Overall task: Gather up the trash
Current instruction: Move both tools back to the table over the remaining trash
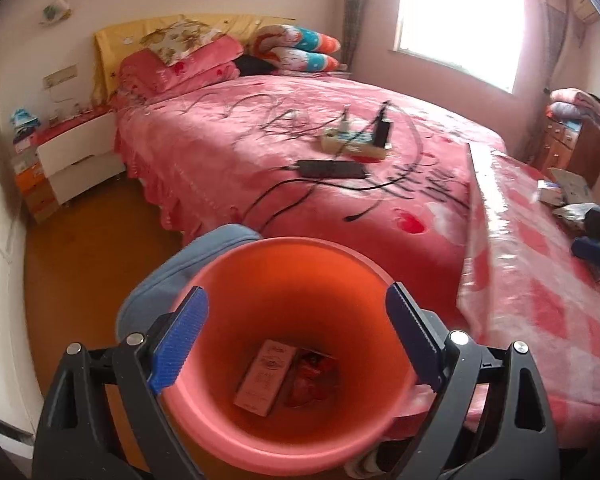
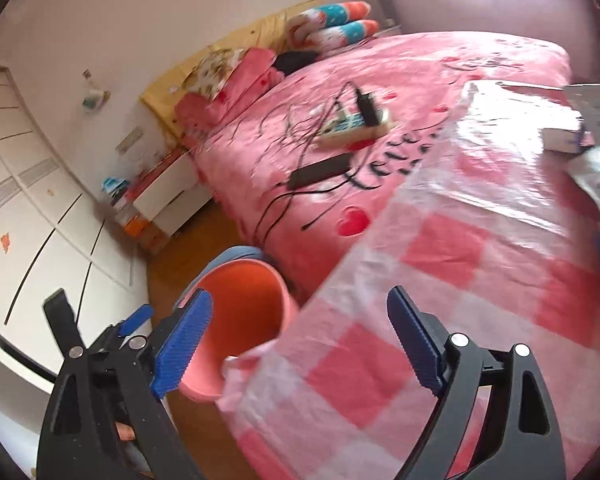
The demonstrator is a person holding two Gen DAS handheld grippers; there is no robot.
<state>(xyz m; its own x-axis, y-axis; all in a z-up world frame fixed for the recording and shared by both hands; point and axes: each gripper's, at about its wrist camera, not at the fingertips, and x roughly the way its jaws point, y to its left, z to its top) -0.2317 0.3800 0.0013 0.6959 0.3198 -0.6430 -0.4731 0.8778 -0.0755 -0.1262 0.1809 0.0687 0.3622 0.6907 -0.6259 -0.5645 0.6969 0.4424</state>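
Left claw [image 1: 296,336] hangs right over the orange bin [image 1: 236,280], jaws spread wide w/ nothing between them; the bin's mouth fills the gap in the left wrist view. Inside the bin, at the bottom: a pale flat box [image 1: 265,378] and a red wrapper [image 1: 310,376] lying side by side, touching. Bin stands on the wood floor [image 1: 88,264] just beside the bed [image 1: 228,148], w/ a blue cushion-like thing [image 1: 160,276] behind it. Right claw [image 2: 298,342] is also wide, empty, over the edge of the surface w/ the pink checked plastic cover [image 2: 440,288]; bin sits below its left finger. More items, incl. a white box [image 2: 560,138], lie at the far end of that surface, blurred. On the bed: power strip [image 1: 354,142], black adapter [image 1: 332,169], cables.
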